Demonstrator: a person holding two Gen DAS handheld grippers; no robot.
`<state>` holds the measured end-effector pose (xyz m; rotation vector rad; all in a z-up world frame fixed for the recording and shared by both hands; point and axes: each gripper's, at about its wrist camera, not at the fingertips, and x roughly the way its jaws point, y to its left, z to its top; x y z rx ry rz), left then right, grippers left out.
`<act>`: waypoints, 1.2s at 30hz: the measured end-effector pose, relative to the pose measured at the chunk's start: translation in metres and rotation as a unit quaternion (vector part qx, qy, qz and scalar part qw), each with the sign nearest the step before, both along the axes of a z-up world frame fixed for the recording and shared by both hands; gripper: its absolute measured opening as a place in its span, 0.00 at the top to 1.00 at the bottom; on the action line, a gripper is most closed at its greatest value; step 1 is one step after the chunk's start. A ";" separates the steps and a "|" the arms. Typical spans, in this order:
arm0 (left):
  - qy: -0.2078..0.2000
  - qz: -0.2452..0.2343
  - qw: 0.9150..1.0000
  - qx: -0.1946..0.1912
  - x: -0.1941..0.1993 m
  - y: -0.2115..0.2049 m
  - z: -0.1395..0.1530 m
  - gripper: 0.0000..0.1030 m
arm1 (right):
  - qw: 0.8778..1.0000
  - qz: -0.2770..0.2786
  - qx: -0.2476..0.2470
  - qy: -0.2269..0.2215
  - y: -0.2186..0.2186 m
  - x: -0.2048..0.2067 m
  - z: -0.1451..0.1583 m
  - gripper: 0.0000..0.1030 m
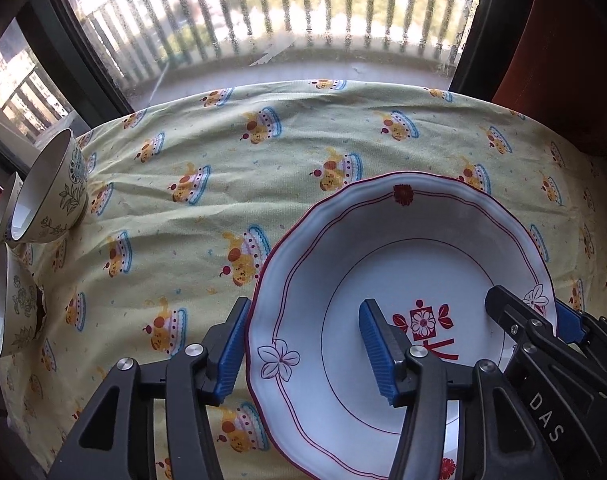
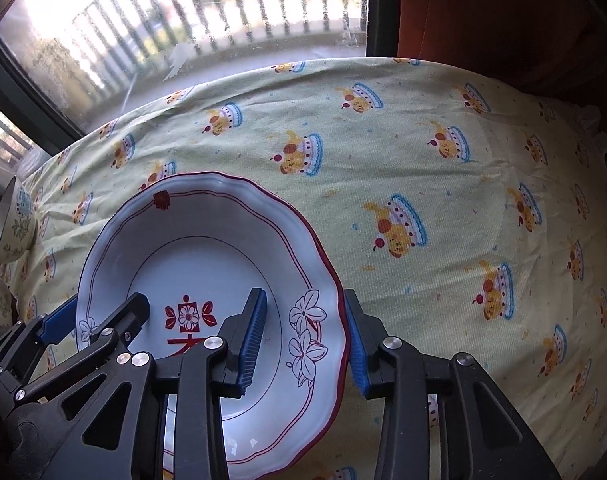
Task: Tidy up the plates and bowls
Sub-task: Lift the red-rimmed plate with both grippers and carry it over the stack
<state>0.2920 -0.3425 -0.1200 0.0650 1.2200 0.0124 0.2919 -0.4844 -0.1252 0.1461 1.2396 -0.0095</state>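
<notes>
Apparently both claws, left (image 1: 305, 350) and right (image 2: 303, 344), straddle the empty plate's (image 1: 403, 248) rim unclamped.

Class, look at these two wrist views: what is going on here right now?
A person holds a gripper in each hand, and both straddle the rim of one white plate with red trim on a patterned tablecloth. The left gripper has the plate's left edge between its fingers, the right gripper the opposite edge; gaps show beside the pads, so no firm grip is visible. Three floral bowls stand together at the table's left edge.
</notes>
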 end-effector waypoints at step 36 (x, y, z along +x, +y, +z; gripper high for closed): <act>-0.046 -0.128 0.988 -0.068 -0.132 0.036 0.081 0.47 | 0.993 -0.102 -0.048 -0.039 0.029 -0.161 0.090 0.60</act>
